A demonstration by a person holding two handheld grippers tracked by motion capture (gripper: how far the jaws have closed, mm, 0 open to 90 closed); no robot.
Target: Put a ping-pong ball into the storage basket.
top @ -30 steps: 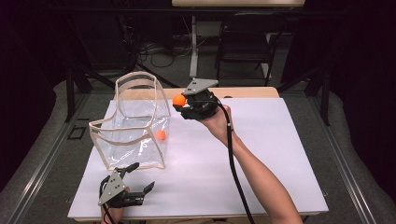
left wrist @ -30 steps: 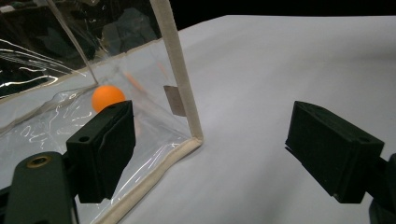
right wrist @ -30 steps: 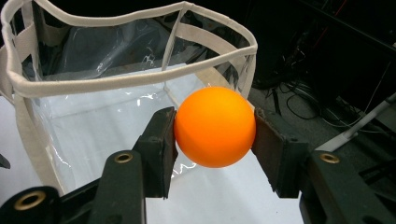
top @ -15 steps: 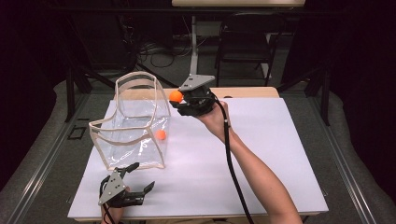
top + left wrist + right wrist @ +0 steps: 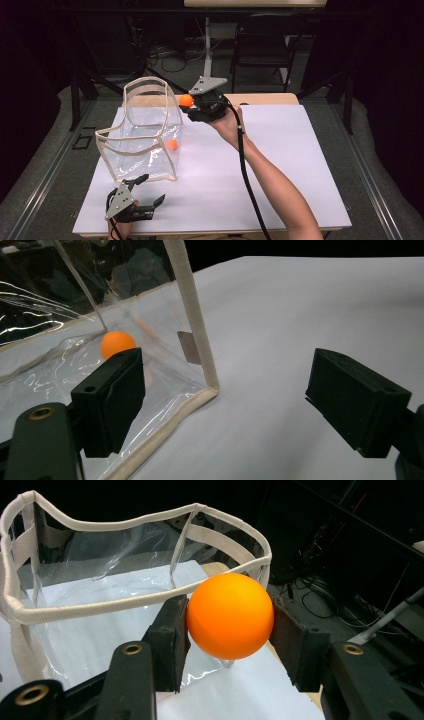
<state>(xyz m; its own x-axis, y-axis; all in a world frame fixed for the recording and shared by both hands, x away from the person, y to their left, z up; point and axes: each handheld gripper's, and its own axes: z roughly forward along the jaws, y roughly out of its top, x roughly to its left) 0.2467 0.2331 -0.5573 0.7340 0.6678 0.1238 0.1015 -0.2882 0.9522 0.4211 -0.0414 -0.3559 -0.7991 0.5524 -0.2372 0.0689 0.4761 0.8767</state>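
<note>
Compared with one second ago, the right gripper (image 5: 189,104) has shifted slightly left, toward the clear bag (image 5: 145,132); the orange ball (image 5: 186,100) it carries now sits just beside the bag's far right upper rim. The left gripper (image 5: 150,191) has stayed in place at the near left of the tabletop (image 5: 280,165).

The right gripper is clamped on the orange ball (image 5: 230,616), one pad against each side of it, raised above the tabletop. In the right gripper view the ball is in front of the bag's cream-trimmed open rim (image 5: 125,602).

A second orange ball (image 5: 172,144) lies inside the bag on its floor, near the right wall. In the left gripper view this ball (image 5: 117,344) is seen through the clear wall, partly behind the gripper's own left jaw.

The left gripper (image 5: 240,395) has its jaws spread wide with nothing between them; the bag's near corner seam (image 5: 197,335) stands just ahead of it.

Beyond the far edge of the tabletop stand a chair (image 5: 260,47) and loose cables (image 5: 165,55) on the floor.
</note>
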